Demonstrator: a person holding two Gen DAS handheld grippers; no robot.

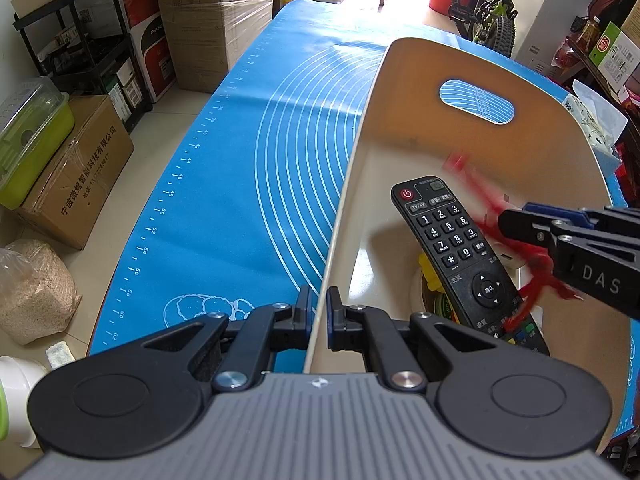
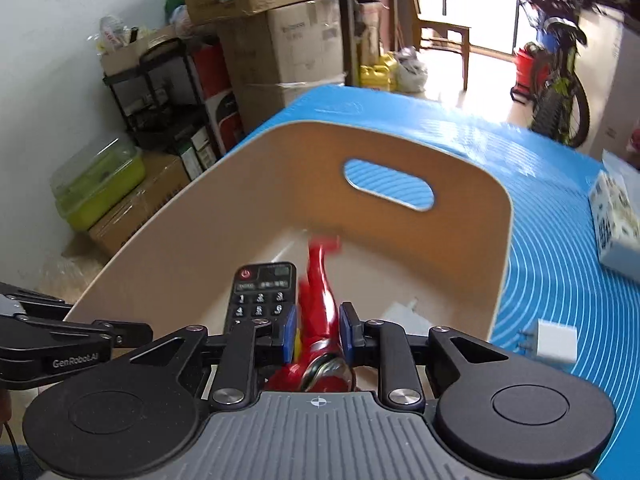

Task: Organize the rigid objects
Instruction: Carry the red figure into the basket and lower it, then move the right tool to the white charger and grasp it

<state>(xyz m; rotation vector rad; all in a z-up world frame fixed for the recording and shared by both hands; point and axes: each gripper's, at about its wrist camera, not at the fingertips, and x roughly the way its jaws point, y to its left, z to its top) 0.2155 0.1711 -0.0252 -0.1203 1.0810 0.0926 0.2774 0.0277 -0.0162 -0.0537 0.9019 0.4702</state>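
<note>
A beige bin (image 1: pixel 460 68) (image 2: pixel 224 208) with an oval handle hole stands on the blue mat (image 1: pixel 248 168). My left gripper (image 1: pixel 319 312) is shut on the bin's left wall. Inside lie a black remote (image 1: pixel 460 248) (image 2: pixel 260 292), a yellow item (image 1: pixel 430 276) and a white piece (image 2: pixel 400 316). My right gripper (image 2: pixel 318 330) is over the bin, its jaws close beside a red toy figure (image 2: pixel 320 280) that points into the bin; the toy looks blurred. In the left wrist view the right gripper (image 1: pixel 532 228) comes in from the right with the red toy (image 1: pixel 484 196).
A white charger plug (image 2: pixel 554 340) and a patterned white box (image 2: pixel 616 220) lie on the mat right of the bin. Cardboard boxes (image 1: pixel 80 172), a black shelf (image 1: pixel 84 40) and a green container (image 1: pixel 32 132) stand at the left. A bicycle (image 1: pixel 492 4) stands behind.
</note>
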